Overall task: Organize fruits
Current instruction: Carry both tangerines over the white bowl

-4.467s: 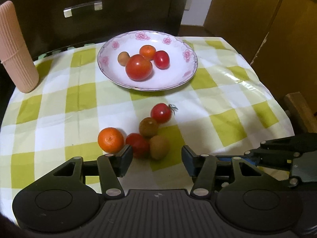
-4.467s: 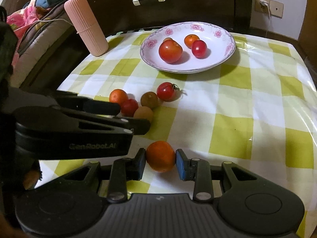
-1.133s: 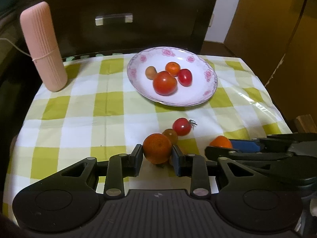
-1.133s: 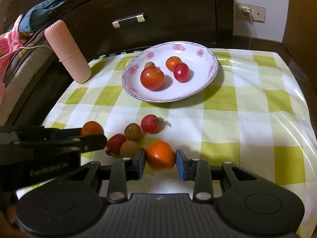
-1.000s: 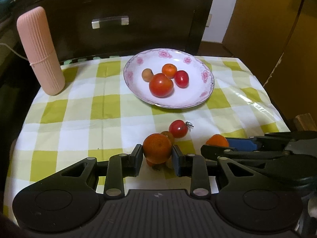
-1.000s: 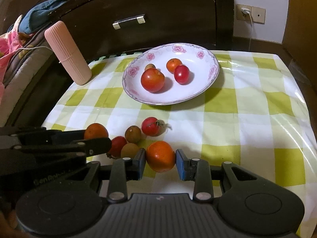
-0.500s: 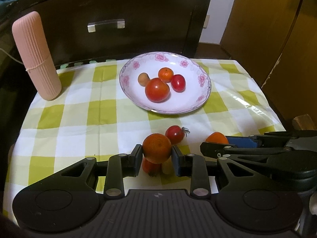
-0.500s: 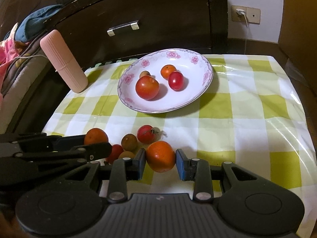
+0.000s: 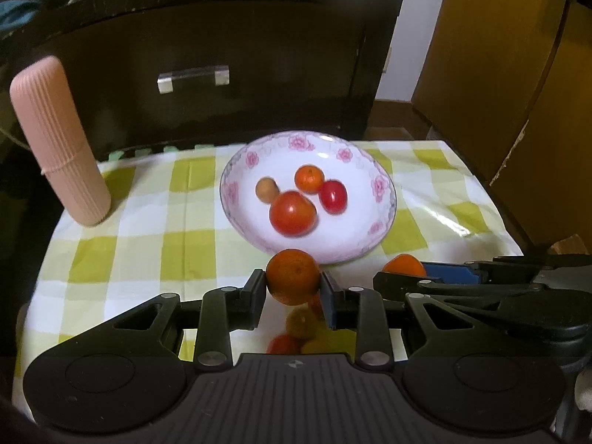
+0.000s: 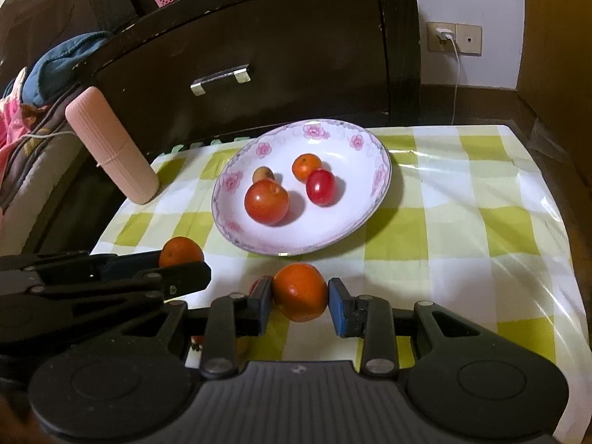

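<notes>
In the left wrist view, the left gripper point(image 9: 293, 292) has its fingers pinching an orange mandarin point(image 9: 293, 275), held above the checked cloth of the counter point(image 9: 148, 222) just in front of the near rim of the flowered plate point(image 9: 384, 218). On the plate lie a large tomato point(image 9: 292, 212), a cherry tomato point(image 9: 333, 197), a small orange point(image 9: 309, 178) and a small brown fruit point(image 9: 267, 189). Below the held mandarin, blurred loose fruits point(image 9: 298, 323) rest on the cloth. To the right the right gripper point(image 9: 407, 277) reaches in, with a second orange fruit point(image 9: 403, 264) showing at its tip. A ribbed pink case point(image 9: 59, 140) stands tilted at the counter's far left. In the right wrist view, the right gripper point(image 10: 300, 298) has its fingers pinching the second orange fruit point(image 10: 300, 291), just short of the plate point(image 10: 373, 203). The left gripper point(image 10: 177, 264) enters from the left, carrying the mandarin point(image 10: 180, 251) near the plate's near-left rim. The pink case point(image 10: 111, 144) leans at the far left, before a dark drawer cabinet point(image 10: 259, 55).
</notes>
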{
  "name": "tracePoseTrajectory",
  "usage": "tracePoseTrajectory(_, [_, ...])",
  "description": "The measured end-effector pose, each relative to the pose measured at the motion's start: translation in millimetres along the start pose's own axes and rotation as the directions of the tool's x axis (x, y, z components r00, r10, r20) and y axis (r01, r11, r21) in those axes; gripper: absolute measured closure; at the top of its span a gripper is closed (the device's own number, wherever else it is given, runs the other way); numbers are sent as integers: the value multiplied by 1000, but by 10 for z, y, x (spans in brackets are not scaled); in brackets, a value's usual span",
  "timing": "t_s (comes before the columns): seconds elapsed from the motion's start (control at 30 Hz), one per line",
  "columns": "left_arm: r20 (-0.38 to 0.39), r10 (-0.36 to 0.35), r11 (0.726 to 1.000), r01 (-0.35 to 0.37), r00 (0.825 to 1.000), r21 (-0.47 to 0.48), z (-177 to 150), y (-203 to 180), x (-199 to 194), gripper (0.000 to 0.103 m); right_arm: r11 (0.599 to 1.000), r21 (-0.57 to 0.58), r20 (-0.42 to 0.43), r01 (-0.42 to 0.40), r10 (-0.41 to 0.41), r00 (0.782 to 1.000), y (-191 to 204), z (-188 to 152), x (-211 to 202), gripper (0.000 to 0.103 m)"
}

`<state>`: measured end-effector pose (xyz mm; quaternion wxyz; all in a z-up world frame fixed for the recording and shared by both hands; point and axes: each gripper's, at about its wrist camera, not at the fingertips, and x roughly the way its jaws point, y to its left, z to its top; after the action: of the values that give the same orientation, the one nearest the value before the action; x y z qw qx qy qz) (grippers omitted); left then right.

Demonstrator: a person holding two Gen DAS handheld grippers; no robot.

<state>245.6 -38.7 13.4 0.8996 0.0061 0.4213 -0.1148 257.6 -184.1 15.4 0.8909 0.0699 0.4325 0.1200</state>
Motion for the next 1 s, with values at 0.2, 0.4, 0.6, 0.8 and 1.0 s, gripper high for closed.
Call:
tracePoseTrajectory(0.2, [15,-1,1000,0,1000,7,106,-5,60,65,1000,15,17,3,-3,1000,-47,112,33,73])
tracePoseTrajectory(0.4, [24,4,1000,-4,1000,14,156,-12,77,65,1000,28,24,0,-1,1000,-75,159,55,73])
tracePoseTrajectory(0.6, [27,4,1000,-4,1000,18,176,-13,83,65,1000,32,26,0,-1,1000,-78,184,61,73])
tracePoseTrajectory(0.8, [31,7,1000,-8,999,18,211,-3,97,66,999,35,27,-5,4,1000,-82,207,69,73])
tracePoseTrajectory(1.0, [39,11,1000,-12,999,10,267,30,140,66,999,41,28,-17,16,999,-93,292,131,73])
